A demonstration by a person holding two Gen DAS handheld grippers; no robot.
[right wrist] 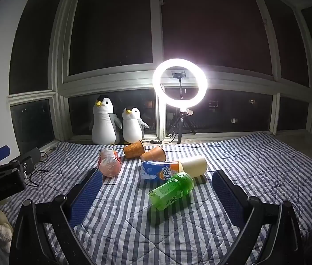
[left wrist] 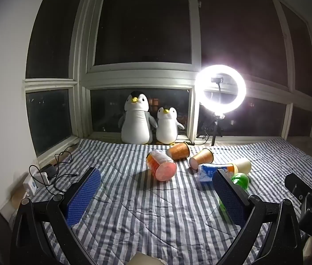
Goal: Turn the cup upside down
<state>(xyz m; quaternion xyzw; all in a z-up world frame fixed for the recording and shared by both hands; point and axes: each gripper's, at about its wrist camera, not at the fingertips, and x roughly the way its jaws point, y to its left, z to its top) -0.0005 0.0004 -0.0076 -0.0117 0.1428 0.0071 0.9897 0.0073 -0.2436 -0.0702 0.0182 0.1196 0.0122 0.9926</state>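
Right now we hold both grippers low over a blue-and-white striped quilt point(right wrist: 255, 154), each with its blue-padded jaws spread wide and nothing between them. Our left gripper point(left wrist: 156, 190) faces a red-orange cup point(left wrist: 161, 165) lying on its side, its sealed pink end turned toward us. Our right gripper point(right wrist: 157, 190) looks onto a green cup point(right wrist: 171, 191), also on its side and closest to that camera. Just behind the green one lies a blue-and-orange cup point(right wrist: 158, 170), with a cream cup point(right wrist: 194, 165) against its far end. Further back, two brown paper cups point(right wrist: 143, 151) lie tipped over near each other, close to the window sill. None of the cups stands upright or inverted; all rest on their sides in a loose cluster at the middle of the quilt.

Along the window point(left wrist: 142, 22) sit two plush penguins point(left wrist: 147, 123), the larger on the left. Beside them a ring light point(right wrist: 179, 82) on a tripod glares brightly. At the left edge, a power strip point(left wrist: 36, 181) with black cables lies by the wall.
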